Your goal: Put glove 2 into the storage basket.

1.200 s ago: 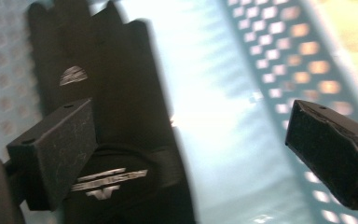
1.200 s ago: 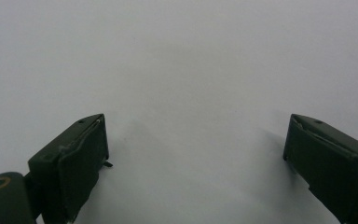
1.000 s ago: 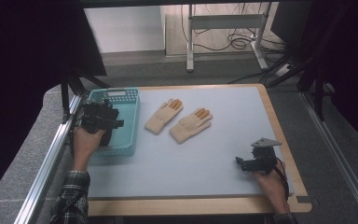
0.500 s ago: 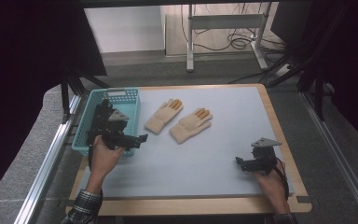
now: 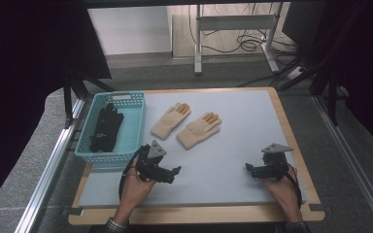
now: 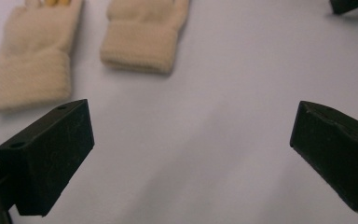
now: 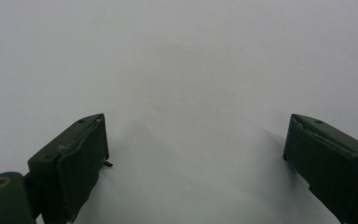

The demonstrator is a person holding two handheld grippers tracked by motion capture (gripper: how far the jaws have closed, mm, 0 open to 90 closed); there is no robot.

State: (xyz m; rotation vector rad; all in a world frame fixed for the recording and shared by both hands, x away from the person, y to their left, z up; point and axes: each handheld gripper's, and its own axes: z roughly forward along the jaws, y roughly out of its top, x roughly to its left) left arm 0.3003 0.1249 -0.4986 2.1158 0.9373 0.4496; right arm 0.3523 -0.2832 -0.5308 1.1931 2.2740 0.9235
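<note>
My left tongs point(image 6: 191, 154) stand released and empty over the table point(image 5: 252, 126), the two cream gloves point(image 6: 140, 35) just ahead. My right tongs point(image 7: 196, 163) are released too, well apart. A black glove point(image 5: 106, 127) lies in the blue basket point(image 5: 133, 127)

- No text, label, brand, number or sign can be read anywhere in these pictures.
</note>
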